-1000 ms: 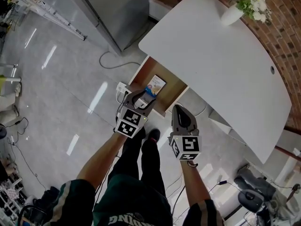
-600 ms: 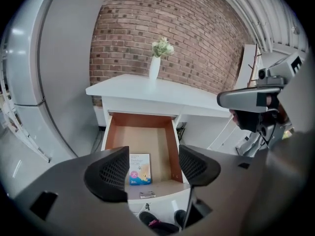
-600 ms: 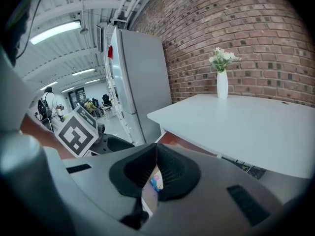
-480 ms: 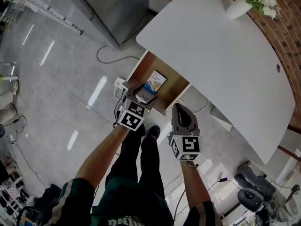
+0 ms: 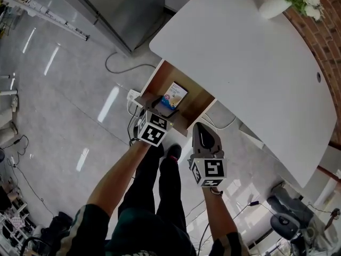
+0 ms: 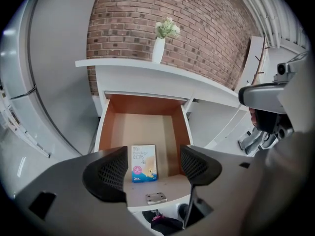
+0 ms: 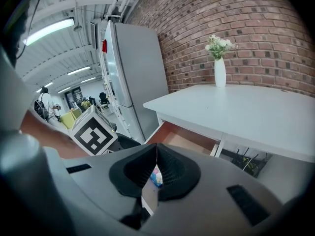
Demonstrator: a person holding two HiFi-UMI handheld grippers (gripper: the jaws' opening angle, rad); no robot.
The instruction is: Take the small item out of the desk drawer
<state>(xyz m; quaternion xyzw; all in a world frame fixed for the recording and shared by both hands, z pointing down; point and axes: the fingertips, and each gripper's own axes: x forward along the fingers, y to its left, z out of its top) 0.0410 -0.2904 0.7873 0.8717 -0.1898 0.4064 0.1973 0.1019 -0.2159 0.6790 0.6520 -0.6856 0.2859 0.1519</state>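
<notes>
The wooden desk drawer (image 5: 193, 101) stands pulled out under the white desk (image 5: 250, 63). A small blue-and-white bandage box (image 5: 173, 95) lies flat near the drawer's front. My left gripper (image 5: 160, 107) hovers over the drawer's front edge, just short of the box. Its jaws are opening, and nothing is pressed between them. In the left gripper view the box (image 6: 143, 162) shows between the black pads (image 6: 106, 173), lower down inside the drawer (image 6: 142, 127). My right gripper (image 5: 205, 136) hangs to the right of the drawer front, shut and empty (image 7: 156, 167).
A white vase with flowers (image 5: 274, 4) stands at the desk's far end. A grey cabinet (image 5: 122, 9) rises left of the desk, with a cable (image 5: 114, 63) and a power strip (image 5: 133, 96) on the floor. The person's shoes (image 5: 173, 152) are below the drawer.
My left gripper has moved forward over the drawer front toward the box, and its jaws have spread wider. The right gripper has stayed shut in nearly the same place.
</notes>
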